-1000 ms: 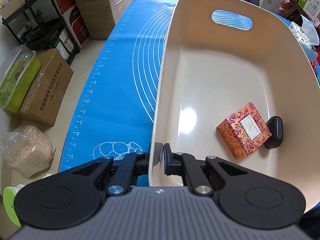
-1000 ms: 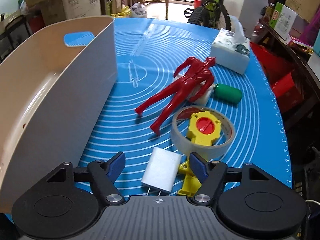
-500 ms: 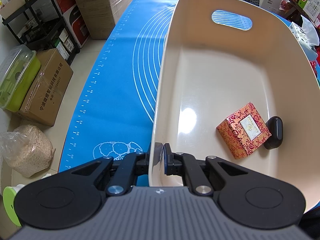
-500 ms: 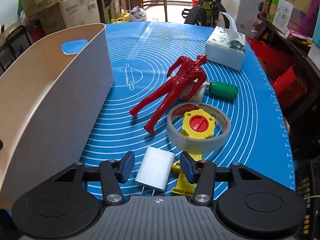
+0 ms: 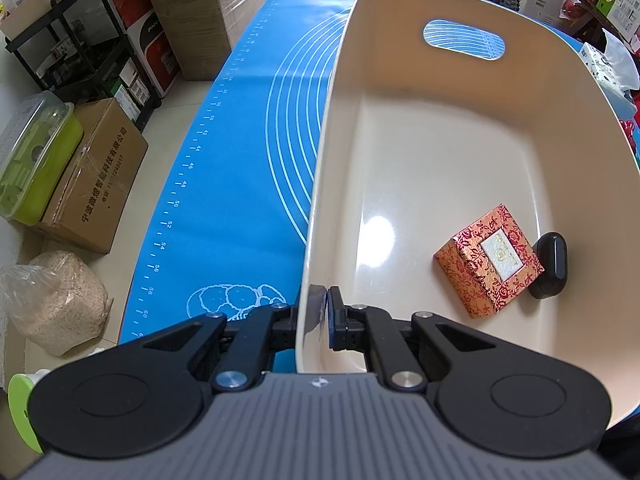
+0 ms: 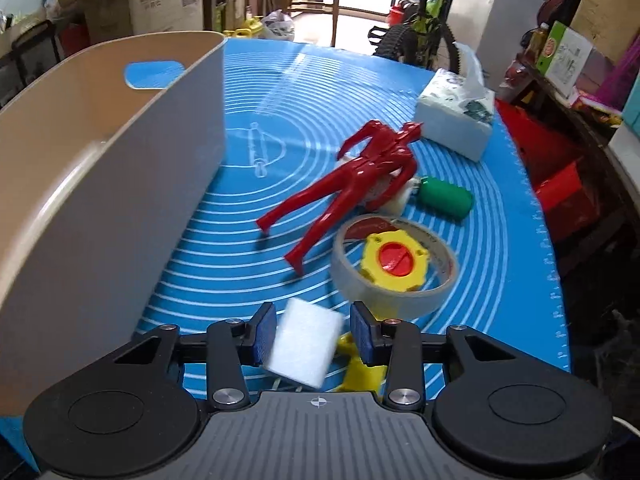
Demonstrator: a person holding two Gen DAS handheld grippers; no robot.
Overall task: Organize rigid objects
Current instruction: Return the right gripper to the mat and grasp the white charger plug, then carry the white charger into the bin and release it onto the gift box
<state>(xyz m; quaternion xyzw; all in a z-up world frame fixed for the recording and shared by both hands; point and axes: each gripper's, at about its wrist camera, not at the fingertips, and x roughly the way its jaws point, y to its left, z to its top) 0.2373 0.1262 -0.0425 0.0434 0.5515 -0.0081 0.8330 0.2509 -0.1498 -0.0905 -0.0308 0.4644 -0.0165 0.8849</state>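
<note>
— Grip first: how does the right gripper (image 6: 312, 338) stand on the white charger (image 6: 304, 346)?

— Its blue pads (image 6: 264, 334) bracket the block, the left pad touching or nearly so, a sliver of gap on the right. I can't tell whether it is clamped. The charger sits tilted between them, just above the blue mat (image 6: 240, 248).

— So the risk?

— Closing on a skewed block could squeeze it out, or catch only a corner, and it would drop during the carry. The yellow toy (image 6: 394, 262) and tape roll (image 6: 348, 280) lie just beside the right finger; a sideways sweep could drag them along.

— And the left gripper (image 5: 322, 312)?

— Clenched on the near rim of the beige bin (image 5: 332, 128), steadying it. Inside lie a red patterned box (image 5: 488, 260) and a black case (image 5: 552, 264), touching. If that pinch slips, the bin could shift as the charger comes over its wall.
</note>
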